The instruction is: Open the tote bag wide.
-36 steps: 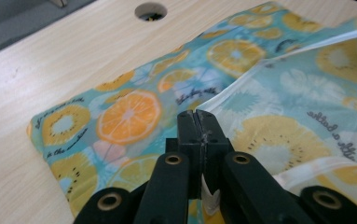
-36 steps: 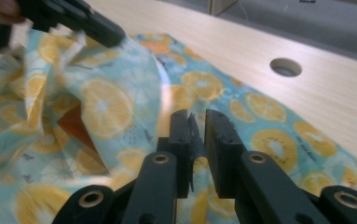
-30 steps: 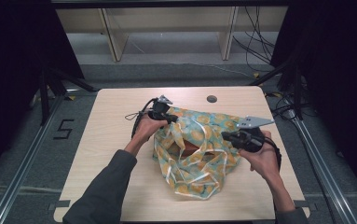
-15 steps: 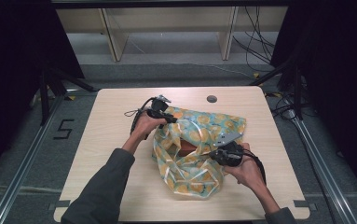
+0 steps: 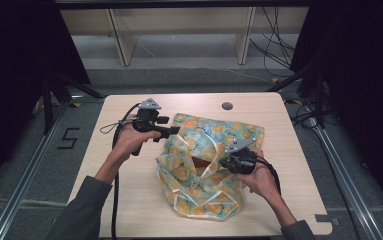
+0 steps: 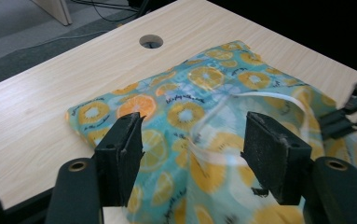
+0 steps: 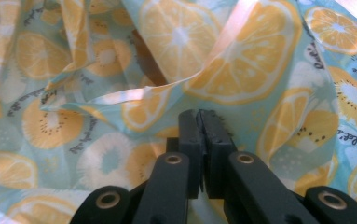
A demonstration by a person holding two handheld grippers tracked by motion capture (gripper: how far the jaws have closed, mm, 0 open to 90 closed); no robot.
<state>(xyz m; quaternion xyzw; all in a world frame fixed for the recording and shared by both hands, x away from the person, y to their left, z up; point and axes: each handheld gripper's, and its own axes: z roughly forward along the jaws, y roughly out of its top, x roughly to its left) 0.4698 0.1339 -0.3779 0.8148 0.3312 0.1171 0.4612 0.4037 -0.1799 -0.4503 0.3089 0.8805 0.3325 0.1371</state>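
On the worktop (image 5: 129,200), mid-handling the citrus-print bag (image 5: 199,190): right gripper (image 7: 198,122) jaws pinched together against its film, left gripper (image 6: 192,154) jaws wide, empty, probably closing on the rim next.

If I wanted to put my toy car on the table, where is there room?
The fruit-print bag fills the middle, crowded by the left gripper and right gripper. Bare table lies along the far edge around the round hole, down the strip right of the bag, and at the near left corner, though the forearm crosses that one.
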